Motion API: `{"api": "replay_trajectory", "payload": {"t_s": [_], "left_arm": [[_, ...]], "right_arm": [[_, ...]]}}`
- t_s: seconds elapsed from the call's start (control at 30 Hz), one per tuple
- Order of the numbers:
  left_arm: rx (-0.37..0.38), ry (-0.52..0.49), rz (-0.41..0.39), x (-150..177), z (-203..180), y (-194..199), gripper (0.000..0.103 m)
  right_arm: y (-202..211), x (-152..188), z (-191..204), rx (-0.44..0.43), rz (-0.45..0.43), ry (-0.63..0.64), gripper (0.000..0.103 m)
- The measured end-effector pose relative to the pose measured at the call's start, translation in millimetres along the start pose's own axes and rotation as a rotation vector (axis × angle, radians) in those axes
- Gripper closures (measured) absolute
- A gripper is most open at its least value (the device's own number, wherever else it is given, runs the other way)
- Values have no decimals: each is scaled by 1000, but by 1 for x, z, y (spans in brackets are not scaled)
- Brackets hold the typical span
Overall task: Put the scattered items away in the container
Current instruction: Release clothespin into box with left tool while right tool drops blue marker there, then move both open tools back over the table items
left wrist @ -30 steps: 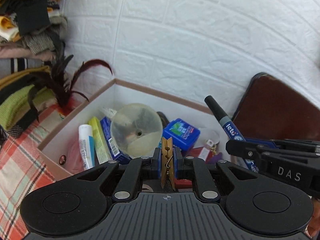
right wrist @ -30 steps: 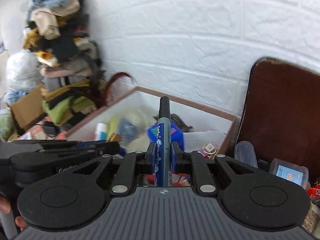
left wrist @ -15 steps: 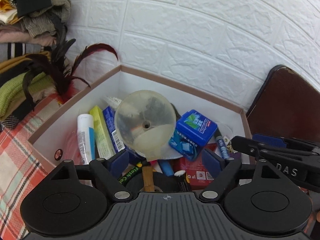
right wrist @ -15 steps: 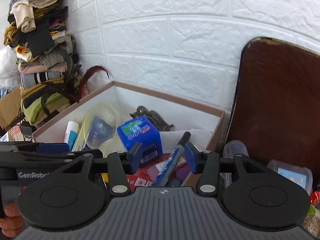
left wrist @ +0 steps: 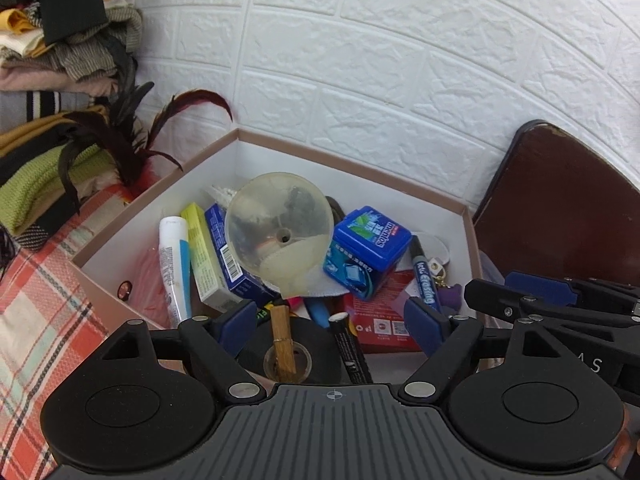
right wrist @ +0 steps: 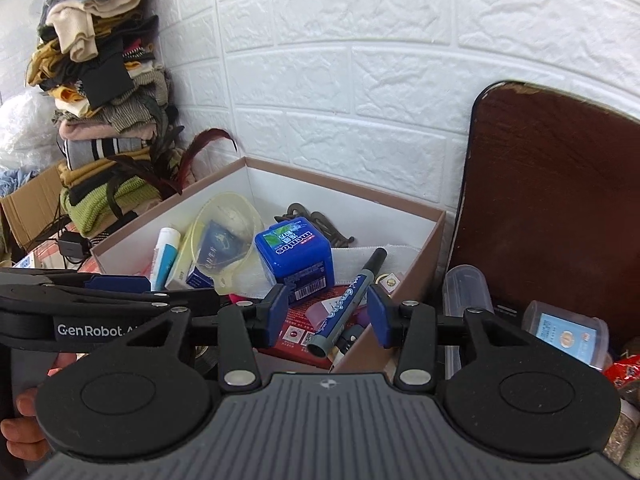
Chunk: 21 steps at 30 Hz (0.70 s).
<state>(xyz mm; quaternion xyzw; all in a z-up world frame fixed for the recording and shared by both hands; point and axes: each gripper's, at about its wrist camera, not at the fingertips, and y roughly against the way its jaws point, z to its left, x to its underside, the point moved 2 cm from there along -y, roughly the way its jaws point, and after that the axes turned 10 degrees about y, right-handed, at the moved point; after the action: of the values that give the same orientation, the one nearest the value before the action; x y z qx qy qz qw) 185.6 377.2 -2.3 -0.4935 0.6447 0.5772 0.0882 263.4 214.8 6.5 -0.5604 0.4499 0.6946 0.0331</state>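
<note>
Step in hand: release over the container; both grippers stand above the near edge of the box [left wrist: 466, 216], and each item lies free below its gripper.

Left gripper [left wrist: 331, 318]: released, jaws wide apart, nothing between the pads.

Clothespin [left wrist: 282, 340]: just beyond and below the left gripper, lying across a roll of black tape [left wrist: 292, 350] inside the box, clear of both pads.

Right gripper [right wrist: 327, 311]: jaws closing slightly, yet apart and grasping nothing; the pads stand clear of the marker on either side.

Marker [right wrist: 347, 303]: below and between the right gripper's pads, resting aslant on a red packet [right wrist: 304, 326], cap pointing away toward the far wall of the box.

Other contents: a clear funnel [left wrist: 279, 232], a blue mint box [left wrist: 368, 252] and a white tube [left wrist: 174, 264] lie further ahead of the left gripper.

Progress (judged): these two items count as stowed; the box is well filled.

Next move (judged): lift both grippers back from the box and seek loose items, such as the small tubs [right wrist: 564, 330] to the right of the right gripper.

Caution (judged): withdraw upward first, lest a pad catch the marker or the box rim.
</note>
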Motion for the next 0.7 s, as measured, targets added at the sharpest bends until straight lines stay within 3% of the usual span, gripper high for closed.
{"api": "replay_trajectory", "payload": {"t_s": [0.2, 0.37, 0.7], "left_arm": [[32, -42, -25, 31, -19, 36, 12], [69, -127, -28, 82, -45, 61, 12], [197, -200, 148, 187, -114, 46, 11]], "right_arm": [[45, 23, -1, 5, -55, -35, 54], [93, 81, -5, 45, -126, -98, 51], [161, 199, -43, 204, -75, -242, 49]]}}
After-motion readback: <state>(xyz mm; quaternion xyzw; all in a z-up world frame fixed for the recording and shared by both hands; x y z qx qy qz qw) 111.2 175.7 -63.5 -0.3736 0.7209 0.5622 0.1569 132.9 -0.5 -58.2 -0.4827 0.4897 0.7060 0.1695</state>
